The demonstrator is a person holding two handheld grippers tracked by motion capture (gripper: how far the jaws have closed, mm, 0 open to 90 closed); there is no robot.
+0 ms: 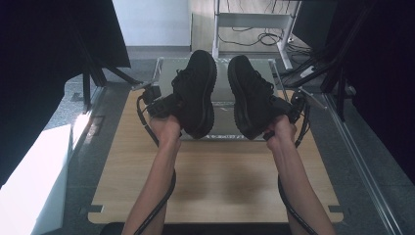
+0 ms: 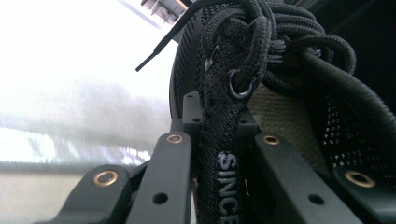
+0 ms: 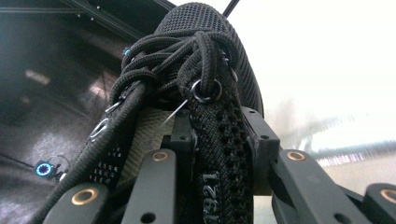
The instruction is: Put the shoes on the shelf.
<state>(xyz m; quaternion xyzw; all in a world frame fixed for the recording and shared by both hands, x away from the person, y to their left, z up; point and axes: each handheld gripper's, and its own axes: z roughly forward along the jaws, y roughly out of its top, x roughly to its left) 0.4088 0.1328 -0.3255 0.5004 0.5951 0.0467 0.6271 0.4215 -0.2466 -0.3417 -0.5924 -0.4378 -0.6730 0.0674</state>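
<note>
Wooden tabletop [image 1: 220, 186] below, bare across its near half, with a clear acrylic tray [image 1: 222, 128] at its far edge. Beyond that, a white-framed stand [image 1: 252, 22] with loose cables on the floor, and dark curtains to either side. Nothing between the two shoes and the tabletop. Left hand-held gripper [image 1: 164, 105] clamped tight on the collar edge of the left black boot [image 1: 195, 93], lifted clear of the tabletop, sole turned toward the other shoe, toe pointing away and up. In the left gripper view, left hand-held gripper [image 2: 219, 140] pinching the eyelet strip printed "SINCE", bundled laces [image 2: 280, 32] knotted above, a metal eyelet [image 2: 239, 85] just past the jaw tips. Right hand-held gripper [image 1: 288, 110] likewise shut on the collar edge of the right black boot [image 1: 249, 95], held aloft beside the first, soles facing each other with a narrow gap between. In the right gripper view, right hand-held gripper [image 3: 219, 144] squeezing the strip marked "1921", with a metal ring [image 3: 205, 91] and tangled laces [image 3: 168, 56] above. Cables [image 1: 164, 196] trailing down along both forearms.
</note>
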